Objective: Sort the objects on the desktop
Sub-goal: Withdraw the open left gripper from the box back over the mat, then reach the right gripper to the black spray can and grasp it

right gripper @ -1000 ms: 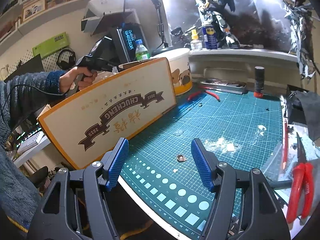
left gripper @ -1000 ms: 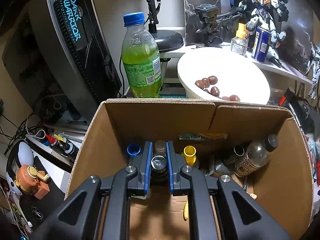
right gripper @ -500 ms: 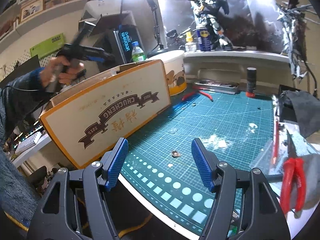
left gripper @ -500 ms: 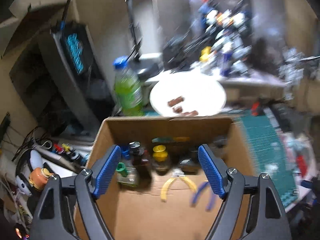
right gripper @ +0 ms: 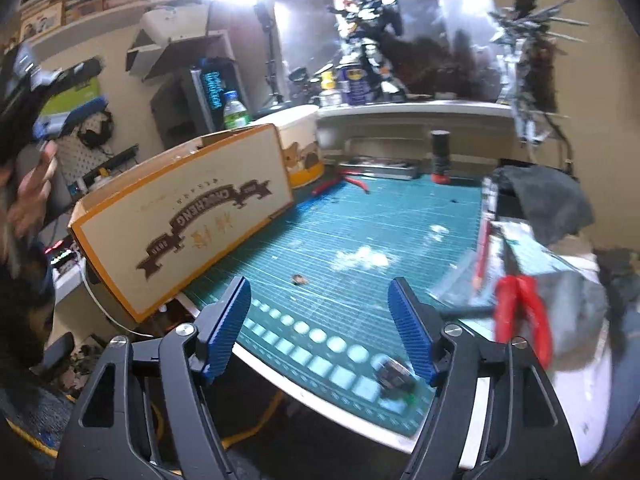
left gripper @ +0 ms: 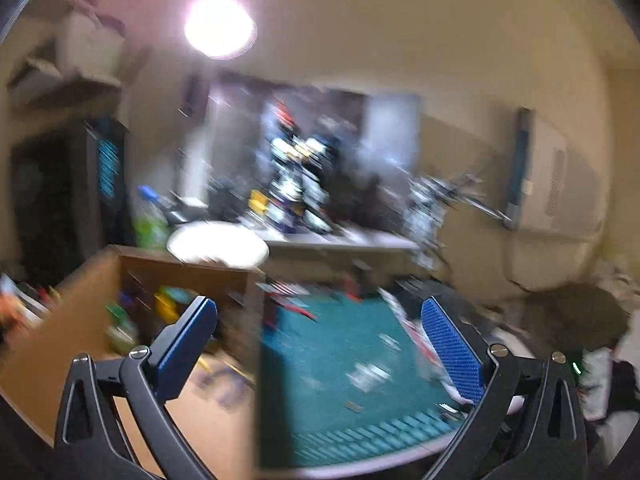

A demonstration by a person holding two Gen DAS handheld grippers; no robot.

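Blur: the left wrist view is smeared all over; edges of the cardboard box [left gripper: 72, 320] and the small coloured things inside it [left gripper: 160, 304] run together, so no single item in it can be named
Cut off: the box's near wall leaves the left view at the bottom; in the right wrist view only its printed outer side [right gripper: 188, 224] shows, the inside hidden
Hidden: the person's hand [right gripper: 30, 196] at the left edge of the right view is blurred and partly out of frame
Mat: green cutting mat [right gripper: 360, 232], flat, ruled with a fine grid, pale squares and circles along its near edge; white crumbs and a small dark scrap lie on it
Box: brown corrugated card, open-topped, standing on the mat's left end, a white tub [right gripper: 300, 148] just behind it
Loose things: red-handled pliers [right gripper: 520, 312] at the mat's right side on clear plastic; a dark can with a red base [right gripper: 440, 156] upright at the far edge; a small dark block [right gripper: 394, 376] on the near edge, beside the right pad
Left gripper [left gripper: 320, 328]: black arms, blue ribbed pads; jaws have just been opening and stand wide apart, nothing between them; it hangs over the box's right wall and the mat
Right gripper [right gripper: 320, 320]: same build; jaws have just been opening a little, spread, empty, above the mat's near edge
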